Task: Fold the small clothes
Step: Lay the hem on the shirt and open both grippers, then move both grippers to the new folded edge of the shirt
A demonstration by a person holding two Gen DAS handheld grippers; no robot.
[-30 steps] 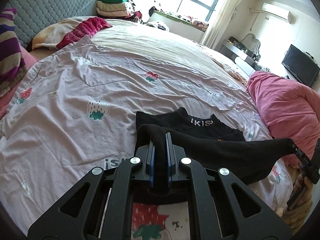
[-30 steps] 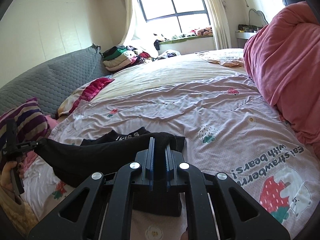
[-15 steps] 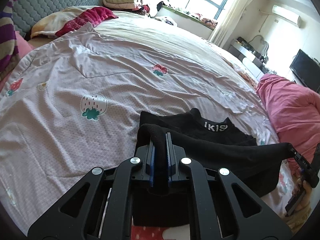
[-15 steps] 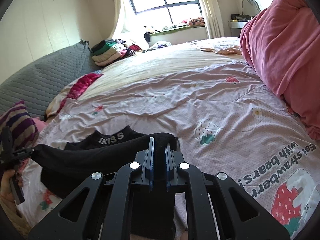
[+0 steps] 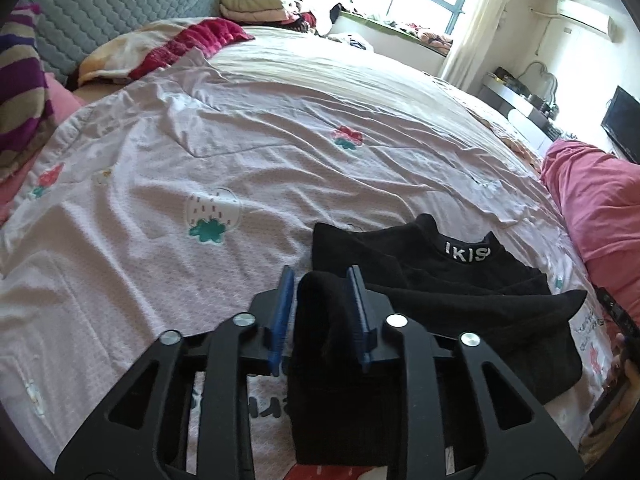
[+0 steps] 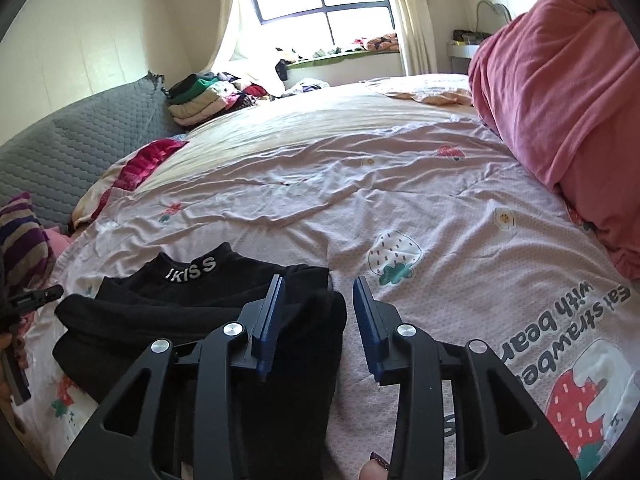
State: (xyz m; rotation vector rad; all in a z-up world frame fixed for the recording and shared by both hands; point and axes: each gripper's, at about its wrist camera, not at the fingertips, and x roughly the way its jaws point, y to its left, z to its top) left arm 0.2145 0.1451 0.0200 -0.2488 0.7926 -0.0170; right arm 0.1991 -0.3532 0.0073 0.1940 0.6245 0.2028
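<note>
Sunlit window (image 6: 320, 4), cream walls, grey quilted headboard (image 5: 116, 12), wide bed (image 5: 280, 128), wall air conditioner (image 5: 584, 26)

Folded garment (image 5: 440, 280) on the bed (image 5: 280, 152) just before my two tools, piled clothes (image 6: 200, 98) far behind at headboard (image 6: 80, 148), big blanket heap (image 6: 560, 92) on my right side

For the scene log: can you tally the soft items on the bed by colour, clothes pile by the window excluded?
Black: 1, the garment lettered at the collar
Pink: 1, the bundled blanket
Pale strawberry print: 1, the bedspread
Purple striped: 1, the cushion
Red and cream: 1, the cloth by the headboard
Total: 5
</note>
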